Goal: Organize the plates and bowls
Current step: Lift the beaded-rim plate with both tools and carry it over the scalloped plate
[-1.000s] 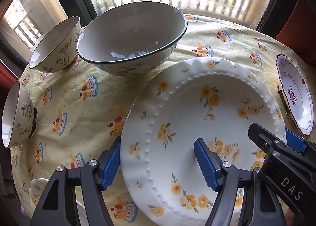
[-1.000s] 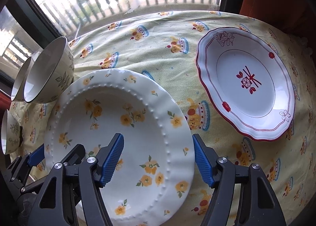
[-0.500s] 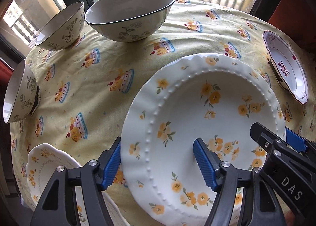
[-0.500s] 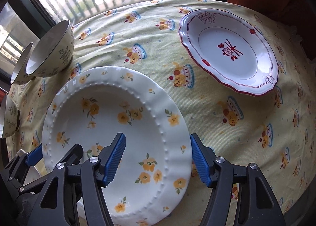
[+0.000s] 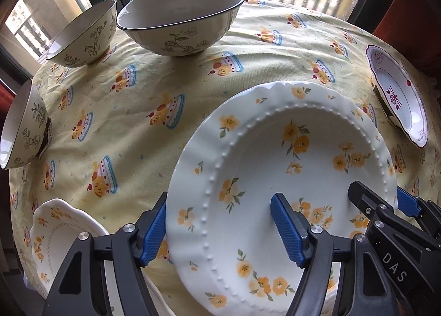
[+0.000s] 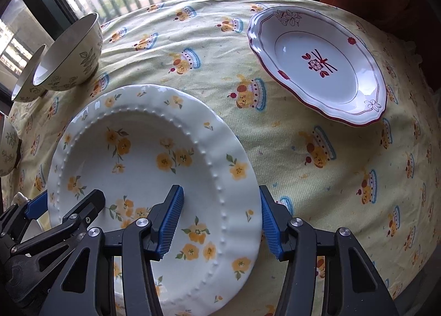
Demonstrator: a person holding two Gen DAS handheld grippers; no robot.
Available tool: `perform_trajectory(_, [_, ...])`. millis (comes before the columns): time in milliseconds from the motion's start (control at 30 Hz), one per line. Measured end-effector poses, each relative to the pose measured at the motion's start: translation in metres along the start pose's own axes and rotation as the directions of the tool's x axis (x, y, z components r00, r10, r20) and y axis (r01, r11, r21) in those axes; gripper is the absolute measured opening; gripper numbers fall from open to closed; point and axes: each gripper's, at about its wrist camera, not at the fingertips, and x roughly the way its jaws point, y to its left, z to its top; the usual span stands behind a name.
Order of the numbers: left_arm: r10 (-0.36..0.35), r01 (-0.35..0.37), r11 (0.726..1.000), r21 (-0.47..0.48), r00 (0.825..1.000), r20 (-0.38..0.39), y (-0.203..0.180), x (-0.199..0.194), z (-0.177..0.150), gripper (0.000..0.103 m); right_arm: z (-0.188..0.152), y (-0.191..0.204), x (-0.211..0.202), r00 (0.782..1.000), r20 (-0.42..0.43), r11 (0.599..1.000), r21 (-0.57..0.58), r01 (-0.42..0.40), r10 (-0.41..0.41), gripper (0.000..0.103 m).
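A white plate with yellow flowers (image 5: 278, 167) (image 6: 143, 156) is held above the table between both grippers. My left gripper (image 5: 220, 229) grips its left rim, one blue pad under the rim and one on the plate's face. My right gripper (image 6: 219, 219) grips its right rim the same way. A second, smaller yellow-flowered plate (image 5: 60, 236) lies on the table at the lower left, below the held plate. A red-trimmed plate (image 6: 317, 65) (image 5: 397, 98) lies at the right.
A large bowl (image 5: 182, 12) and two small leaf-patterned bowls (image 5: 82, 34) (image 5: 22, 128) stand at the back and left of the yellow cake-print tablecloth (image 5: 143, 101). A window with railings runs behind the table.
Both grippers have drawn the flowered plate back toward the near left; the bowls and red-trimmed plate look farther off, and the second flowered plate has come into view below.
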Motion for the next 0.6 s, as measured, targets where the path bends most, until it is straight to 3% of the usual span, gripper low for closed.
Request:
perform_trajectory(233, [0.012, -0.012, 1.000, 0.009, 1.000, -0.005, -0.004, 0.001, 0.007, 0.073, 0.005, 0.004, 0.001, 1.000, -0.013, 1.000, -0.005, 0.015, -0.015, 0.060])
perform_trajectory(600, [-0.035, 0.035, 0.999, 0.031, 0.999, 0.009, -0.003, -0.026, -0.001, 0.072, -0.005, 0.002, -0.021, 0.997, -0.025, 0.997, 0.012, 0.072, -0.072, 0.060])
